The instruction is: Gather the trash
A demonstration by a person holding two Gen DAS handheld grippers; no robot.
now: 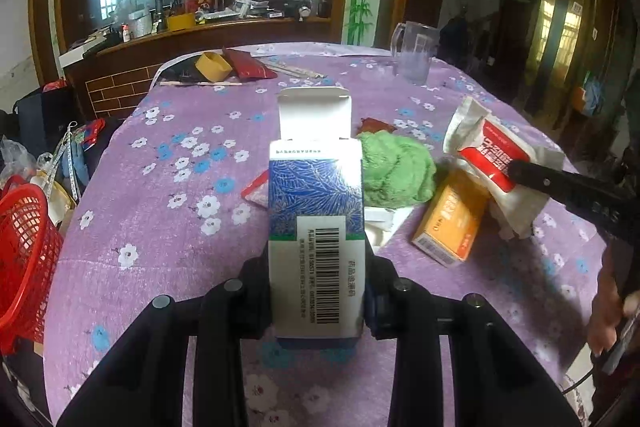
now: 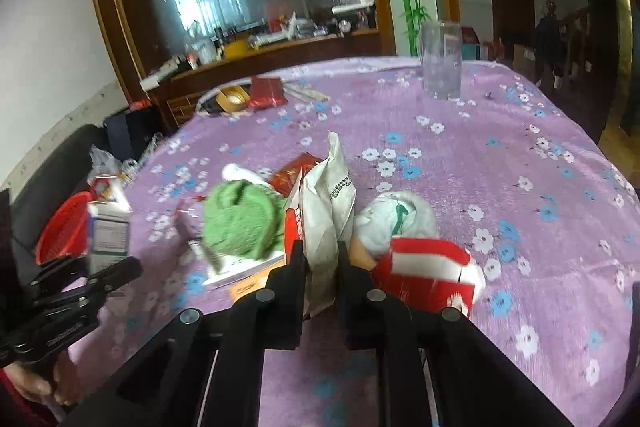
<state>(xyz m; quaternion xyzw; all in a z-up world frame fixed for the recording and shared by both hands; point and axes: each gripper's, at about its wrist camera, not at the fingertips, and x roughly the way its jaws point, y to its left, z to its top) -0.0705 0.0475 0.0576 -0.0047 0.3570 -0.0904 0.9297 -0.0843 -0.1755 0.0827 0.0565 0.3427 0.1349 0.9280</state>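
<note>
My left gripper point(image 1: 318, 267) is shut on a blue and white carton point(image 1: 316, 211) with a barcode, its top flap open, held above the purple flowered tablecloth point(image 1: 168, 227). It also shows in the right wrist view point(image 2: 110, 227). My right gripper point(image 2: 318, 251) is shut on a white and red packet point(image 2: 328, 211), which also shows in the left wrist view point(image 1: 496, 159). A green crumpled cloth point(image 1: 396, 171), an orange box point(image 1: 452, 223) and a red wrapper point(image 2: 424, 275) lie on the table around it.
A red mesh basket point(image 1: 24, 255) stands off the table's left edge. A clear plastic jug point(image 1: 414, 53) stands at the far side. A yellow tape roll point(image 1: 212, 65), a dark red pouch point(image 1: 248, 65) and chopsticks lie at the far left. A cluttered wooden counter stands behind.
</note>
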